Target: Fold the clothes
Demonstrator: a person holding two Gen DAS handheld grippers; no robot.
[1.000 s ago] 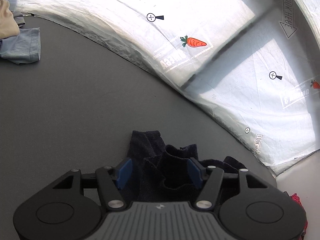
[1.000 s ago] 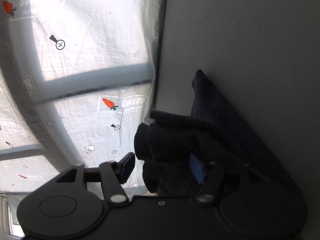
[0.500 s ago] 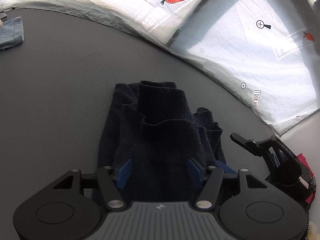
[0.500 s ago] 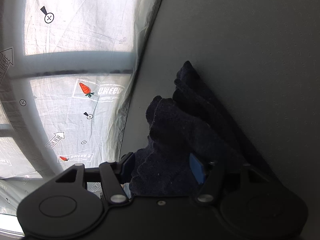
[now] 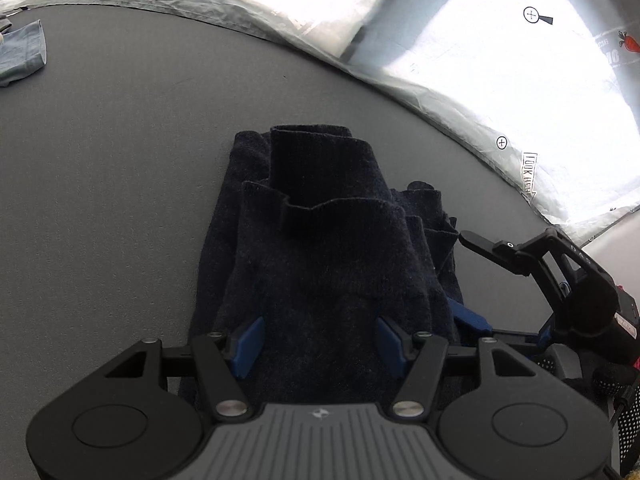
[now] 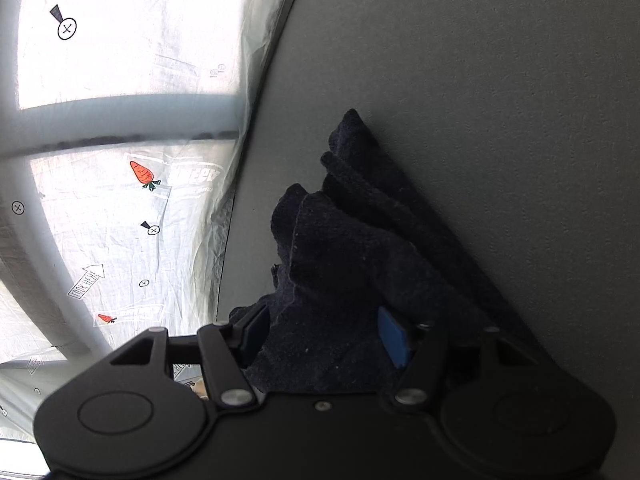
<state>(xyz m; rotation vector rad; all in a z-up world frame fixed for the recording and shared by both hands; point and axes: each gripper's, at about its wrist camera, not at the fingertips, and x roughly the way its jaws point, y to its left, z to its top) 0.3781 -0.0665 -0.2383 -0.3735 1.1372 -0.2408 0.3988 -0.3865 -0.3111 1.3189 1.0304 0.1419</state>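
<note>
Surroundings: a grey matte desk (image 5: 120, 152) carries the work; beyond its far edge hangs a translucent white plastic sheet printed with carrots and arrows (image 5: 500, 72), brightly backlit, with a grey window bar (image 6: 120, 100) showing through it.
Other cloth: a folded pale blue denim piece (image 5: 22, 54) lies at the far left corner of the desk, well apart from the work.
In the way: nothing lies between either gripper and the garment; each gripper's own black body fills the bottom of its view.
Task item: a dark navy knitted garment (image 5: 320, 248), bunched in several layers, rests on the desk near its right edge.
Long axis: in the left wrist view it runs straight away from the camera, the far folded end toward the plastic sheet.
Left gripper (image 5: 320, 344): part-open jaws, blue pads (image 5: 248, 340) pressed on either side of a thick fold of the garment.
Right gripper (image 6: 324, 336): likewise part-open, clamped on a bunch of the same garment; it appears at the right in the left view (image 5: 472, 320), just beside the cloth.
Change: a second ago the garment was a small crumpled lump at the left gripper; now it lies stretched out across the desk, and the denim piece has slid toward the edge of the left view.
</note>
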